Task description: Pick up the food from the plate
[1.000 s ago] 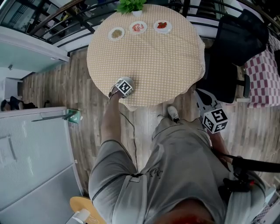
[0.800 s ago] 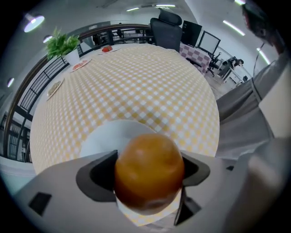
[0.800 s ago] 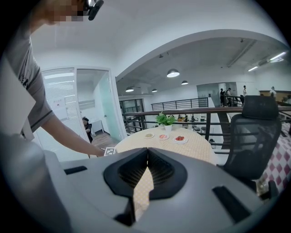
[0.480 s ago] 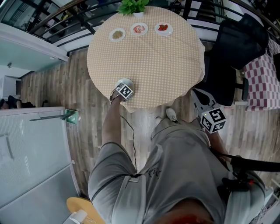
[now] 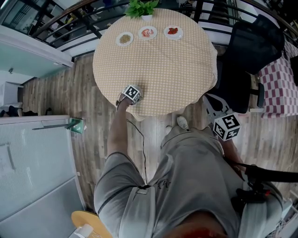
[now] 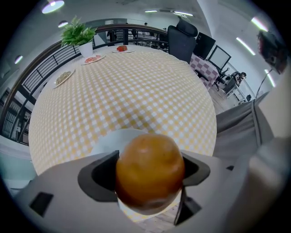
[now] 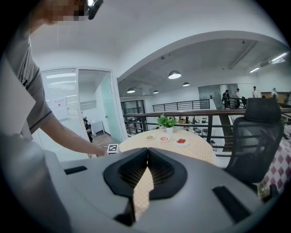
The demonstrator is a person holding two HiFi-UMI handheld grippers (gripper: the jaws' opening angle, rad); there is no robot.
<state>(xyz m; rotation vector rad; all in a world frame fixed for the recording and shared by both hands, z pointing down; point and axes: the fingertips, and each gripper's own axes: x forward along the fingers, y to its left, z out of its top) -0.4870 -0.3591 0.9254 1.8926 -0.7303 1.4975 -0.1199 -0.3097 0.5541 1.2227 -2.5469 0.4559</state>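
Round checked table (image 5: 158, 60): three food plates (image 5: 147, 32), potted plant (image 5: 141, 7) far side; white plate (image 6: 107, 141) near edge.

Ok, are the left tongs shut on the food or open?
Shut on it, it seems: the left tongs have the round orange food filling the gap, no space showing at either pad, over the white plate.

Three small plates (image 5: 147, 32) along the far edge of the table (image 5: 158, 65), potted plant (image 5: 141, 7) right behind. Near edge: another plate (image 6: 109, 141), food (image 6: 150, 170) over it in the left gripper (image 5: 132, 93). Off the table's right side, by the chair (image 5: 253, 42): right gripper (image 7: 145, 157).
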